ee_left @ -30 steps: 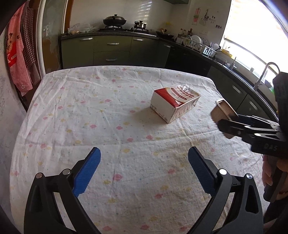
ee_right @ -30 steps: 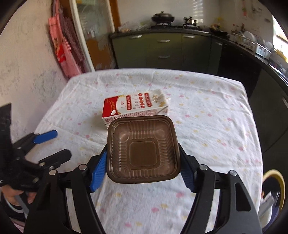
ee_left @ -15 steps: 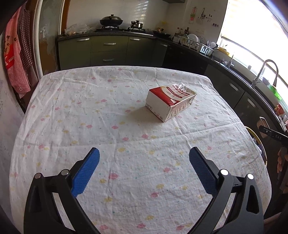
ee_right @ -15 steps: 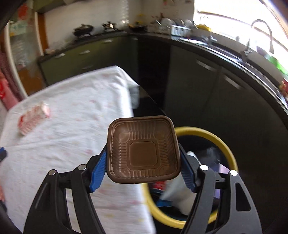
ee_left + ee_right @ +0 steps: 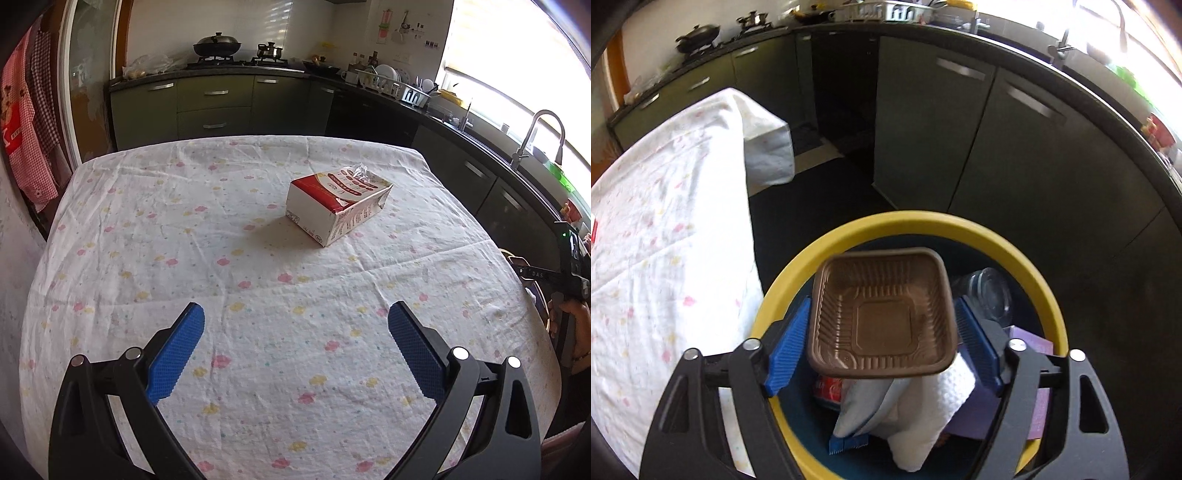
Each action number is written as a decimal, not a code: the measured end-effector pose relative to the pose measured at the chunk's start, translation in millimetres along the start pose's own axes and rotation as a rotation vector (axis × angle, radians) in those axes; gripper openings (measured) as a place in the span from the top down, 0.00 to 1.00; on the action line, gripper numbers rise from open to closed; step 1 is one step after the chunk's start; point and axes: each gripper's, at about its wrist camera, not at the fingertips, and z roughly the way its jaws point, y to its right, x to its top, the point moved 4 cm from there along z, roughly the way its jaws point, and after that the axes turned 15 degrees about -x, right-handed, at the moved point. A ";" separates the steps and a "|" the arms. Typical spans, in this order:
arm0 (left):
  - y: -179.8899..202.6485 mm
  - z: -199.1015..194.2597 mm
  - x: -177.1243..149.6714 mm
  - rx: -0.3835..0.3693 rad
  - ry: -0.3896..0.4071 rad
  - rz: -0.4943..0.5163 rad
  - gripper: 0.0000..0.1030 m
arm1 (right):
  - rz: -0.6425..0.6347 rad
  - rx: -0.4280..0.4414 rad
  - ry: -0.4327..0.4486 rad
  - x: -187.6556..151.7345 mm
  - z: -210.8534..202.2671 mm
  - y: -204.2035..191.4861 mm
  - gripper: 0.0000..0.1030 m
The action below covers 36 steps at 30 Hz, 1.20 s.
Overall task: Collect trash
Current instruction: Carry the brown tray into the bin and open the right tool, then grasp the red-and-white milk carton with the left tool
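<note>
Tray over the bin
Right gripper (image 5: pixel 882 339) jaws opening around the brown tray (image 5: pixel 881 314); left gripper (image 5: pixel 295 343) wide, empty.

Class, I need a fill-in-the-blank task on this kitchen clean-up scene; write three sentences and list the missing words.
1. The brown square plastic tray is above the bin with the ____ rim.
2. The red-and-white carton lies on the flowered ____.
3. Between the left gripper's blue pads there is ____.

Missing words: yellow; tablecloth; nothing
</note>
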 end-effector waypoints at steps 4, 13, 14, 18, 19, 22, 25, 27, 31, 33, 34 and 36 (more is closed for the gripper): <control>1.4 1.7 0.3 -0.003 -0.002 0.000 0.05 | 0.062 0.022 0.034 1.4 -15.5 8.7 0.26; 7.5 3.5 -1.7 -0.011 -0.011 0.026 0.05 | 0.135 0.084 0.086 -10.3 -53.6 27.3 0.24; 9.0 3.9 -2.0 -0.012 -0.013 0.032 0.05 | 0.141 0.093 0.091 -10.9 -56.8 27.7 0.23; 14.4 7.5 -2.9 -0.041 -0.028 0.041 0.05 | 0.158 0.132 0.111 -13.7 -69.4 27.3 0.22; 15.0 9.1 -3.5 -0.051 -0.035 0.032 0.05 | 0.160 0.145 0.114 -15.1 -72.1 26.9 0.21; 20.4 13.3 -3.8 -0.089 -0.088 0.013 0.05 | 0.159 0.176 0.127 -20.6 -80.5 27.5 0.21; 29.6 10.4 3.9 -0.130 -0.118 0.042 0.05 | 0.176 0.197 0.138 -23.6 -84.0 32.2 0.19; 32.9 8.7 15.8 -0.170 -0.130 0.066 0.05 | 0.187 0.218 0.136 -24.1 -83.2 36.0 0.19; 34.8 16.8 45.9 -0.276 -0.141 0.178 0.05 | 0.190 0.251 0.128 -26.3 -81.5 38.9 0.19; 32.1 28.5 60.1 -0.300 -0.148 0.264 0.05 | 0.194 0.269 0.125 -28.6 -81.9 39.0 0.19; 29.6 35.0 66.3 -0.303 -0.155 0.295 0.05 | 0.192 0.276 0.122 -29.7 -81.9 38.8 0.19; 20.0 52.9 78.9 -0.255 -0.180 0.351 0.05 | 0.186 0.281 0.124 -31.9 -83.5 38.1 0.19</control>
